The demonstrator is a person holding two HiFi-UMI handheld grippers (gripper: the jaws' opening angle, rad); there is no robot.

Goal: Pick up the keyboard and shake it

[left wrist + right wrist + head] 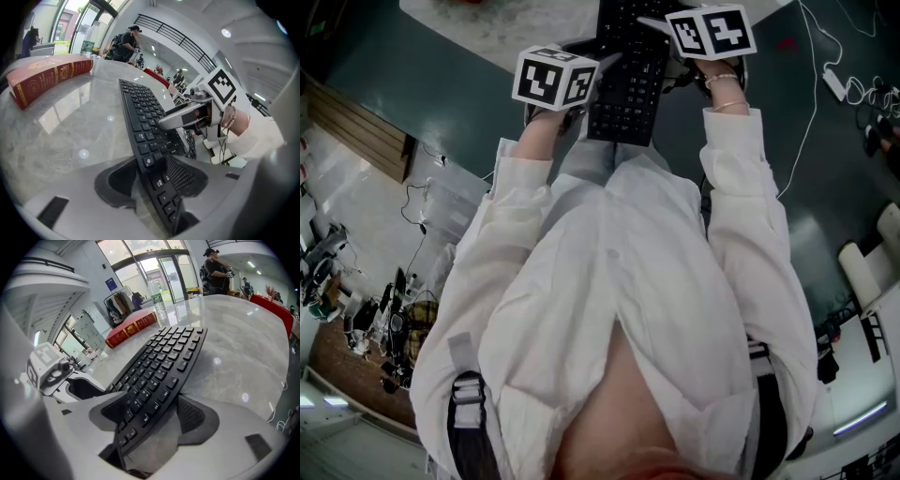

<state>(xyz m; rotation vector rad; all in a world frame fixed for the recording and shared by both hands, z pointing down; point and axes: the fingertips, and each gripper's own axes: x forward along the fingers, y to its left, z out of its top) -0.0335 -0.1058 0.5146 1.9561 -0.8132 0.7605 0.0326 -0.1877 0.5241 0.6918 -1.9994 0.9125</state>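
Note:
A black keyboard (628,84) juts from the white marble table (487,28) towards me, tilted on its long edge. My left gripper (589,58) grips its left end and my right gripper (664,28) its right end. In the left gripper view the keyboard (140,112) runs aslant between the jaws of the left gripper (150,180), touching both pads; the right gripper (187,115) clamps the far end. In the right gripper view the keyboard (164,362) lies wedged between the jaws of the right gripper (154,418), with the left gripper (61,376) at the far end.
A red book (47,77) lies on the table (70,131) beyond the keyboard, with a water bottle (89,42) behind it. A person (215,268) stands far off. White cables and a power strip (834,80) lie on the dark floor to the right.

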